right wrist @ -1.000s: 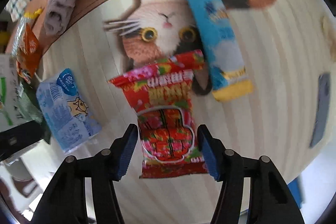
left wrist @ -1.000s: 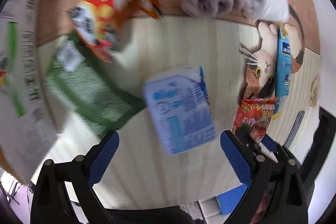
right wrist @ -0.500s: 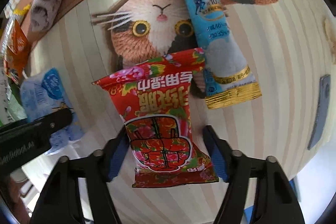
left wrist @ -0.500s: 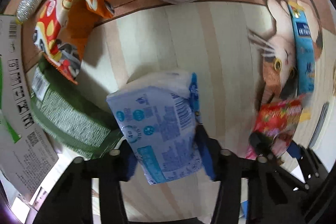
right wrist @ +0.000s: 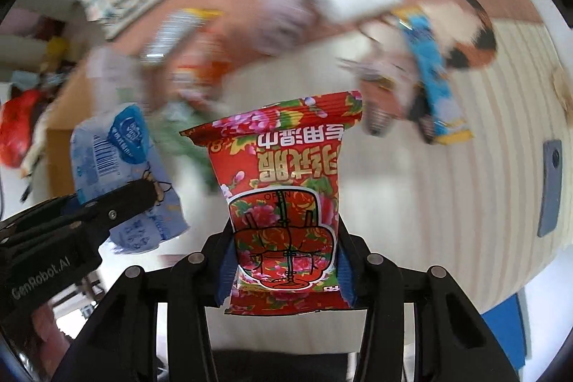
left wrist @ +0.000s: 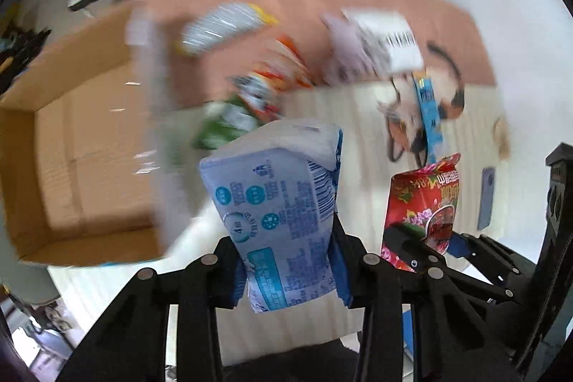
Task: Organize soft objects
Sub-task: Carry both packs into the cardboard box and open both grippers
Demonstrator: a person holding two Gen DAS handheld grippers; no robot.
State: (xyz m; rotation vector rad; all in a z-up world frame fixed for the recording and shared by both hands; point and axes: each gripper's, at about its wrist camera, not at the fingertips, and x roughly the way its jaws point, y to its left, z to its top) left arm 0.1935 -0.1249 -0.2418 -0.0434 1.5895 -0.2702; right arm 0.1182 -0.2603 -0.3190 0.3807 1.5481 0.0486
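Note:
A pale blue tissue pack (left wrist: 275, 196) hangs above the table between the blue pads of my left gripper (left wrist: 290, 267), whose jaws are still closing on its lower half. A red flowered wet-wipe pack (right wrist: 283, 174) is held the same way by my right gripper (right wrist: 285, 271), its jaws also closing, pads pressed on both sides. Each wrist view shows the other hand's load: the red pack (left wrist: 426, 199) to the right, the blue pack (right wrist: 118, 145) to the left.
An open cardboard box (left wrist: 82, 149) lies at the left. On the table lie a cat-shaped mat (left wrist: 412, 127), a blue stick pack (left wrist: 429, 110), an orange snack bag (left wrist: 283, 67), a green pack (left wrist: 222, 124), a lilac cloth (left wrist: 343, 49) and a grey phone (left wrist: 487, 199).
Both grippers closed on their packs and lifted them off the table. The views have swung up and left, bringing the cardboard box into sight.

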